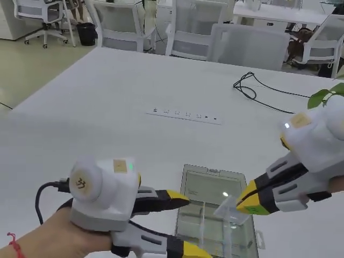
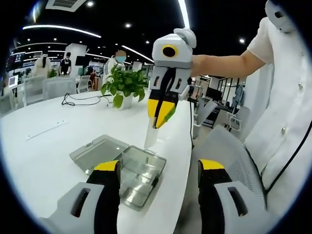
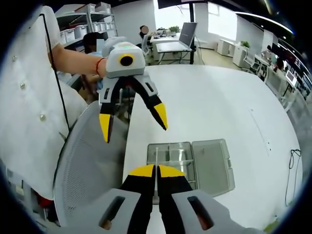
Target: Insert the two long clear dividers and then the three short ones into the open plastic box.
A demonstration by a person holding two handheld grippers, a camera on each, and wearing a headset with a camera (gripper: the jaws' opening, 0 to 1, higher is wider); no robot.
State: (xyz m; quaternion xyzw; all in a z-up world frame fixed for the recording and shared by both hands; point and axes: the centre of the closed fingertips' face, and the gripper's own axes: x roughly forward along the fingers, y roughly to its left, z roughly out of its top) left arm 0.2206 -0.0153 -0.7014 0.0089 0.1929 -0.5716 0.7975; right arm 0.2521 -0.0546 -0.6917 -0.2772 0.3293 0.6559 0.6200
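Right hand-held gripper [image 1: 252, 202] is closed tight on a clear divider [image 2: 151, 138], hanging it edge-down over the open plastic box [image 1: 192, 228], presumably to line up a slot. Left hand-held gripper [image 1: 185, 223] hovers wide open, empty, beside the box — free to steady it.

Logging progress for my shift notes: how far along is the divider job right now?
Done: box lies open, with some dividers seemingly seated; count unclear. In hand: right hand-held gripper shut on a clear divider above it; left hand-held gripper open. Left: seating this one.
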